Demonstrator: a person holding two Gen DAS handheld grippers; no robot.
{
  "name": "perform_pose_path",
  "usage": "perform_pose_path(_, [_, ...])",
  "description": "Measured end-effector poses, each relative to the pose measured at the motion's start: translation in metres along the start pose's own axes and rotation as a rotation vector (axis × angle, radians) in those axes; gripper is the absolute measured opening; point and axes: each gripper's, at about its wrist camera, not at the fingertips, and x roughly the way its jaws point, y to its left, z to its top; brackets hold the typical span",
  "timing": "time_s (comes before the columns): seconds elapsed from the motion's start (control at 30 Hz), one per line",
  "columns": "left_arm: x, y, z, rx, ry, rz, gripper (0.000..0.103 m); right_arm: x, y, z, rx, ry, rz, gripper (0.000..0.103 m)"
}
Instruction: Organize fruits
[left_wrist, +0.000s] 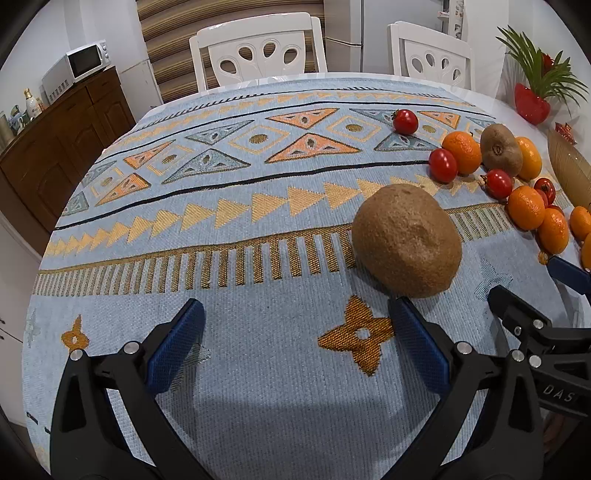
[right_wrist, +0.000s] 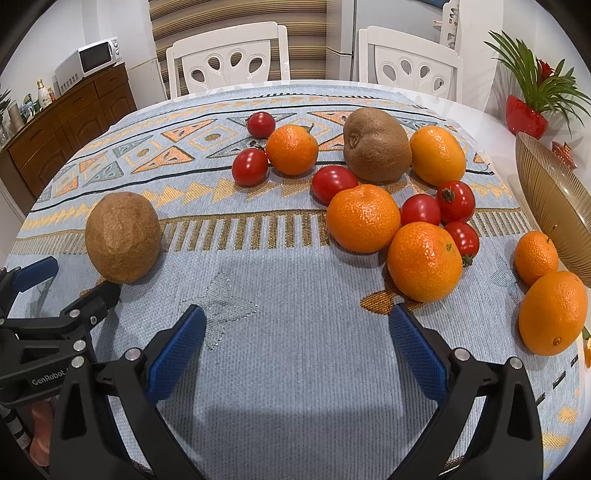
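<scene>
Left tongs (left_wrist: 295, 325) spread wide, empty, over patterned surface (left_wrist: 229, 229); lone kiwi (left_wrist: 406, 240) just beyond right pad. Right tongs (right_wrist: 297, 328) likewise open, empty. Right view alone: whole cluster of oranges (right_wrist: 364, 218), tomatoes (right_wrist: 421, 209), second kiwi (right_wrist: 376, 144), bowl (right_wrist: 546, 199). Readable: "GenRobot", "DAS".

left gripper (left_wrist: 295, 343): black frame, blue pads, silver screws | right gripper (right_wrist: 297, 349): same, "GenRobot" marking
</scene>
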Motion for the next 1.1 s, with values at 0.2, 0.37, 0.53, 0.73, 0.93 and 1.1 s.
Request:
perform_pose_path(0.2, [0.0004,0.0004,-0.0004,-0.004,0.001,-0.008,0.100,0.0010,0.0003,0.0004,0.005,0.000,-0.002,0.098])
perform_pose_path(0.37, [0.0004,0.0006,-0.0004,-0.004,0.001,-0.008,0.100,0.0014,0.0007,0.0002,0.005,0.000,-0.002,0.098])
perform_pose_path(0.53, [0.0002,0.0009,-0.0004,-0.003,0.000,-0.007,0.100,0.0016,0.0011,0.0001,0.006,-0.001,-0.002,0.098])
perform_pose_path(0.73, [0.0003,0.0008,-0.0005,-0.003,0.000,-0.007,0.100,0.0018,0.0012,-0.0002,0.007,-0.003,-0.004,0.098])
perform_pose_path(0.93, [0.0002,0.0008,-0.0005,-0.003,0.000,-0.006,0.100,0.0022,0.0016,-0.0005,0.007,-0.003,-0.004,0.098])
perform_pose_path(1.1, [0.0002,0.0004,-0.0006,-0.003,0.000,-0.006,0.100,0.0030,0.0018,0.0000,0.011,-0.011,-0.011,0.098])
